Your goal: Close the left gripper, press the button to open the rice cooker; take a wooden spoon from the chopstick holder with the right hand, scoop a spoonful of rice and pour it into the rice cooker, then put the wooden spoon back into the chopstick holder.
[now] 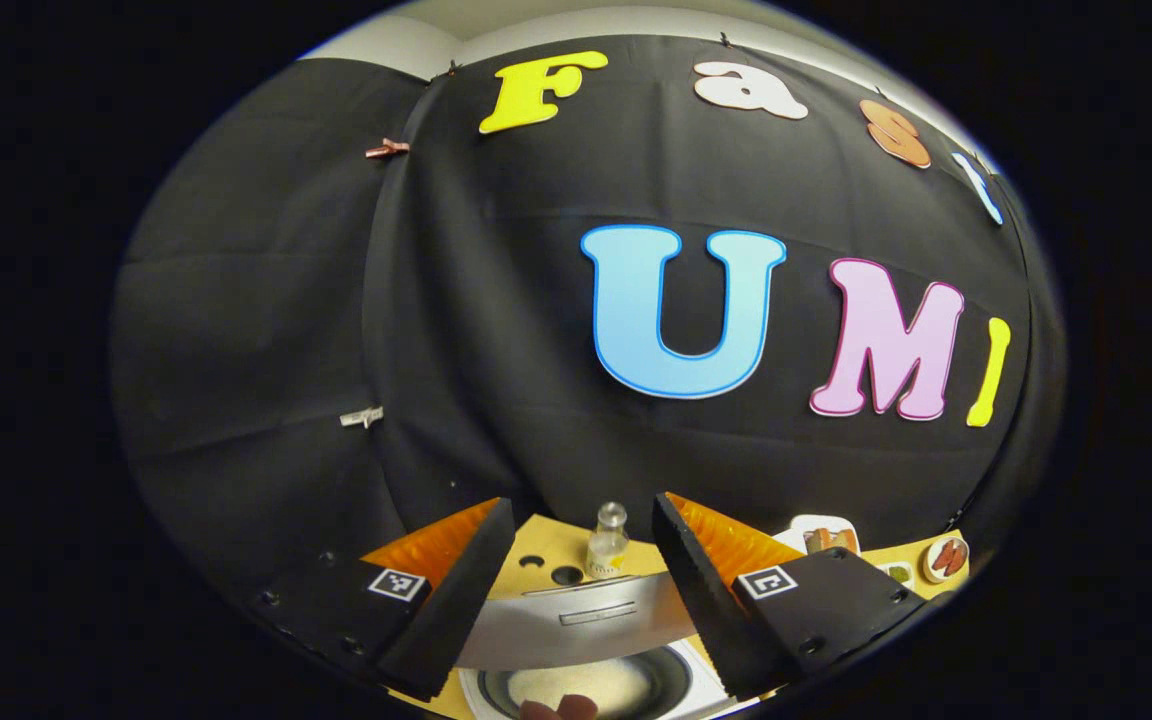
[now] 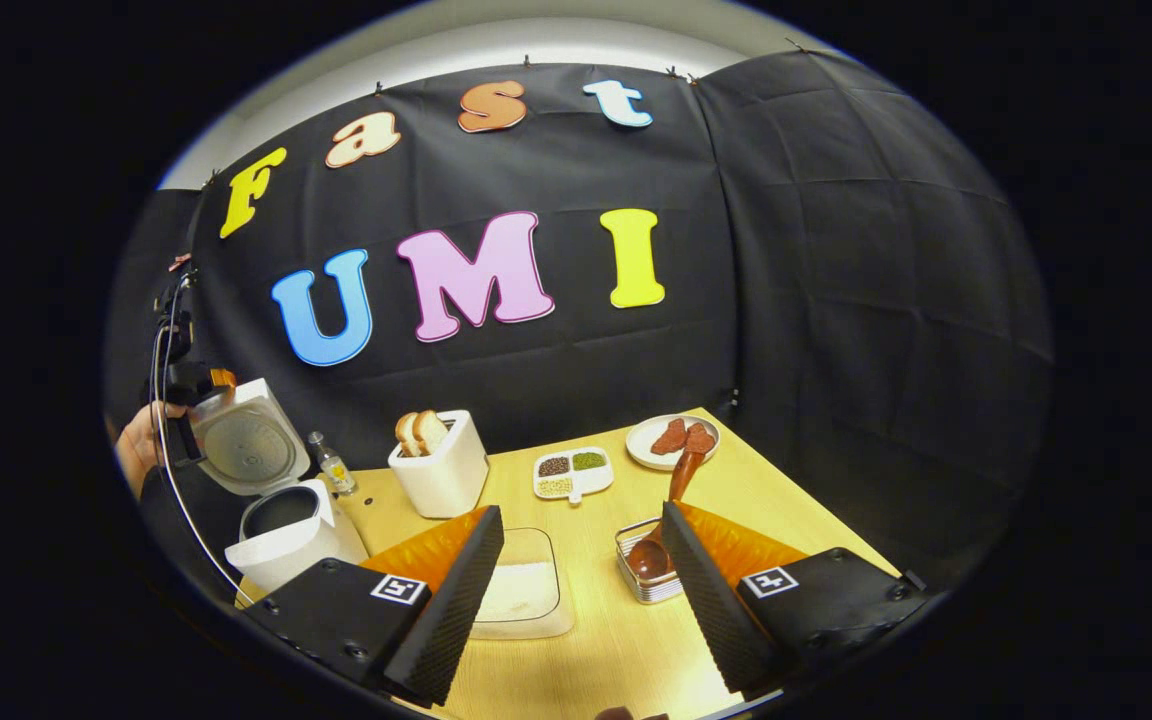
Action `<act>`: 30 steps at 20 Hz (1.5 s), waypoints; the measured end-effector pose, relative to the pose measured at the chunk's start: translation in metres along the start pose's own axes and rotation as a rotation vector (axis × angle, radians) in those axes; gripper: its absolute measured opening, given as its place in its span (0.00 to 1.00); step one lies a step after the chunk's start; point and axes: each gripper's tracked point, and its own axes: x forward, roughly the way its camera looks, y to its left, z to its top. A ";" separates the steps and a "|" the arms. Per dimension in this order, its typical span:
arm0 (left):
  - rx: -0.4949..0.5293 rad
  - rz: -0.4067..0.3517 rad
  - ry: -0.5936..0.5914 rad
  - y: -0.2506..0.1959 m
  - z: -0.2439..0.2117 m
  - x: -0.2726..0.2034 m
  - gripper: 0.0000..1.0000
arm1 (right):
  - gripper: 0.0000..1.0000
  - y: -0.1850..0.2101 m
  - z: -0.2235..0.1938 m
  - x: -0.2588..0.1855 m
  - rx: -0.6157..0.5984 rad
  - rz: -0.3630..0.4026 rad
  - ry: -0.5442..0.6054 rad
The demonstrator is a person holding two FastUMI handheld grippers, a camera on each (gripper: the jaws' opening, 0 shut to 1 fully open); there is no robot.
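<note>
My right tongs [image 2: 581, 600] hang over the yellow wooden table [image 2: 626, 650], fingers spread wide, nothing between them. Just ahead, between the fingers, a clear shallow plastic tray of white rice [image 2: 521, 590]. Right of it, beside my right finger, a ribbed metal chopstick holder [image 2: 641, 585] with the brown wooden spoon [image 2: 666, 520] lying in it, handle angled up and away. Farther back: white toaster with two bread slices [image 2: 439, 470], white divided dish of grains [image 2: 573, 472], white plate with reddish slices [image 2: 671, 440]. At far left the white rice cooker [image 2: 281, 525] stands with its lid up; a small glass bottle [image 2: 333, 467] beside it.

My left tongs [image 1: 586, 600] are also parted, holding nothing, poised right above the open cooker's inner pot [image 1: 586, 685], the raised grey lid [image 1: 586, 620] showing between the fingers.
</note>
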 end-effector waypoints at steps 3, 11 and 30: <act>-0.024 0.027 0.075 -0.004 -0.049 -0.028 0.98 | 0.98 -0.004 0.001 0.000 -0.011 0.026 0.002; 0.036 0.065 0.185 -0.022 -0.143 -0.058 0.98 | 0.99 -0.026 -0.009 -0.007 -0.016 0.049 0.041; 0.045 0.071 0.276 -0.023 -0.203 -0.060 1.00 | 0.98 0.001 0.015 -0.004 -0.114 0.107 -0.001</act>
